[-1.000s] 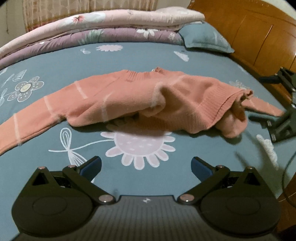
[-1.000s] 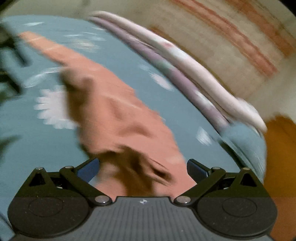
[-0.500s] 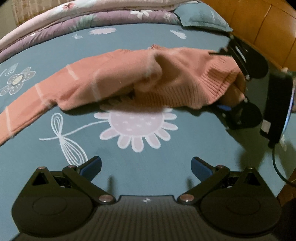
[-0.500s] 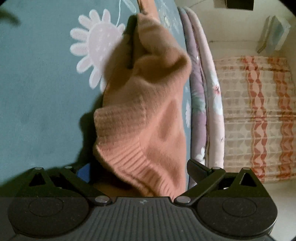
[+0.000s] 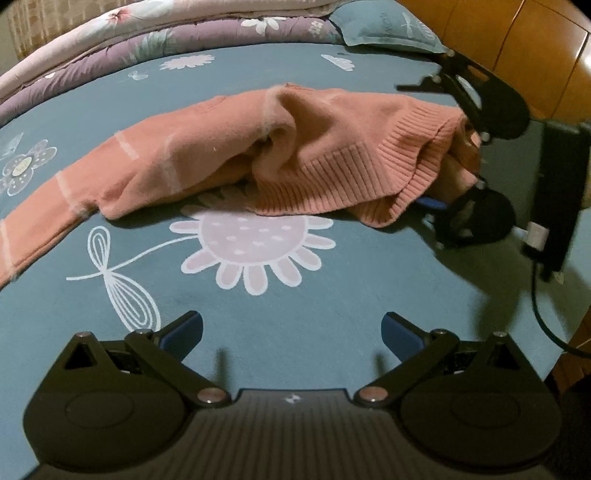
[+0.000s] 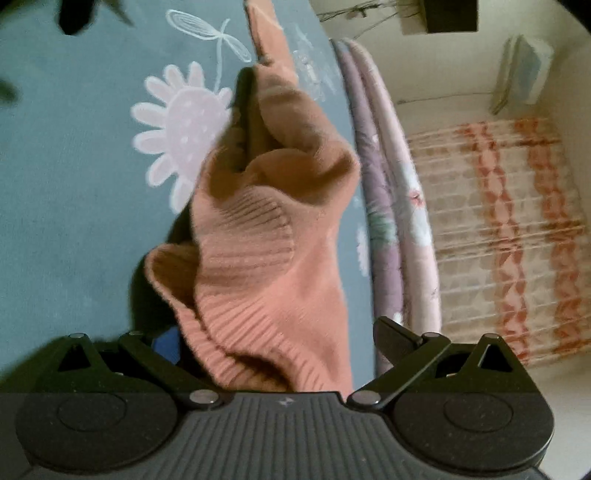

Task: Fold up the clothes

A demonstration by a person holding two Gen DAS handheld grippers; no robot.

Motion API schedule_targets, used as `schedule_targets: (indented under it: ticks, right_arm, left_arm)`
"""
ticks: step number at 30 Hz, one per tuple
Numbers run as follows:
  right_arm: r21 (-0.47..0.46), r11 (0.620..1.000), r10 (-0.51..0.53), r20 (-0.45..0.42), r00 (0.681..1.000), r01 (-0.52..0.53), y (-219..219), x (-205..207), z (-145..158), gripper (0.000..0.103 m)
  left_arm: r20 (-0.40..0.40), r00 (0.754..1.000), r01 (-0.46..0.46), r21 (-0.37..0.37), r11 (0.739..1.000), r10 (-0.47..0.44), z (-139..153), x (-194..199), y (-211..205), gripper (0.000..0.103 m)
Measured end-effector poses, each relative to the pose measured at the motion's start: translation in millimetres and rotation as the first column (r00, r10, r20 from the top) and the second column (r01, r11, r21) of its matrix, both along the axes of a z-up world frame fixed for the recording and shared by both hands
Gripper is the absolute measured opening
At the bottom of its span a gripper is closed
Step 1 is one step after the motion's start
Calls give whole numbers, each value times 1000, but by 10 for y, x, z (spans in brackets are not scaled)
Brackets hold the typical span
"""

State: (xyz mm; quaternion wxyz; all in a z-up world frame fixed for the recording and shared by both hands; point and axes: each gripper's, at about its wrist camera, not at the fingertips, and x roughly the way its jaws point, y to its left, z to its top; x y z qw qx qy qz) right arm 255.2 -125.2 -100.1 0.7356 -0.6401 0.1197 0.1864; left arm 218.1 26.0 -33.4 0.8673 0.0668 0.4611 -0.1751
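Note:
A pink knitted sweater [image 5: 295, 147] lies crumpled across the teal flowered bedsheet [image 5: 258, 302], one sleeve stretched to the left. My left gripper [image 5: 291, 328] is open and empty, above the sheet in front of the sweater. My right gripper [image 5: 461, 162] shows at the sweater's right end, turned on its side, its open jaws around the ribbed hem. In the right wrist view the ribbed hem [image 6: 258, 280] fills the space between the spread fingers of the right gripper [image 6: 277, 339].
Folded purple and pink quilts [image 5: 147, 33] and a teal pillow [image 5: 388, 29] lie at the far edge of the bed. A wooden headboard [image 5: 517, 44] stands at the right. A black cable [image 5: 543, 317] hangs from the right gripper.
The right gripper has come in from the right, turned on its side and pushed its open jaws over the sweater's hem. The left gripper has moved slightly closer to the sweater.

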Motion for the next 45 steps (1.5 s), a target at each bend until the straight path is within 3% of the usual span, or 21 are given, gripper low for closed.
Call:
schedule_targets:
  ticks: [6, 11, 14, 16, 19, 20, 22, 25, 29, 35, 37, 38, 45]
  right_arm:
    - [207, 971, 88, 176, 981, -124, 240, -76, 293, 103]
    - [27, 1000, 2, 64, 998, -4, 249, 150, -98, 103]
    - [59, 998, -40, 72, 997, 35, 265, 227, -142, 103]
    - [111, 993, -56, 135, 989, 41, 304, 207, -75, 103]
    - [278, 960, -65, 199, 978, 8, 333, 132, 172, 103]
    - [301, 953, -73, 162, 984, 22, 346, 153, 209, 103]
    - [259, 963, -93, 74, 993, 71, 374, 256, 141, 99]
    - [203, 975, -102, 30, 994, 93, 375, 305, 24, 84]
    - [201, 971, -127, -21, 992, 128, 411, 246, 6, 82]
    - [259, 952, -135, -115, 984, 161, 459, 213, 96, 42]
    - [278, 946, -131, -151, 980, 170, 480, 195, 134, 21]
    - [291, 941, -125, -180, 976, 174, 487, 184, 178, 17]
    - [453, 854, -39, -433, 900, 255, 397, 154, 742, 12]
  left_arm:
    - [8, 1000, -18, -1, 1000, 18, 23, -64, 50, 102]
    - [0, 999, -52, 2, 999, 52, 3, -87, 149, 102]
    - [-8, 998, -63, -1, 998, 63, -14, -71, 198, 102]
    - [-10, 998, -62, 6, 998, 62, -28, -58, 205, 102]
    - [-9, 998, -54, 11, 998, 55, -32, -43, 194, 102]
    - [-9, 999, -53, 9, 999, 53, -32, -40, 191, 102]
    - [-7, 999, -51, 7, 999, 51, -30, -36, 188, 102]
    - [-3, 998, -55, -1, 999, 55, -27, -35, 208, 102]
    - [-19, 997, -71, -7, 997, 71, -67, -17, 257, 102]
    - [-29, 997, -70, -3, 998, 70, -94, 2, 254, 102]
    - [-24, 998, -66, -10, 998, 66, -84, -6, 258, 102]
    - [-22, 998, -65, -13, 998, 65, -83, -12, 262, 102]
    - [7, 999, -32, -5, 999, 32, -96, -80, 308, 102]
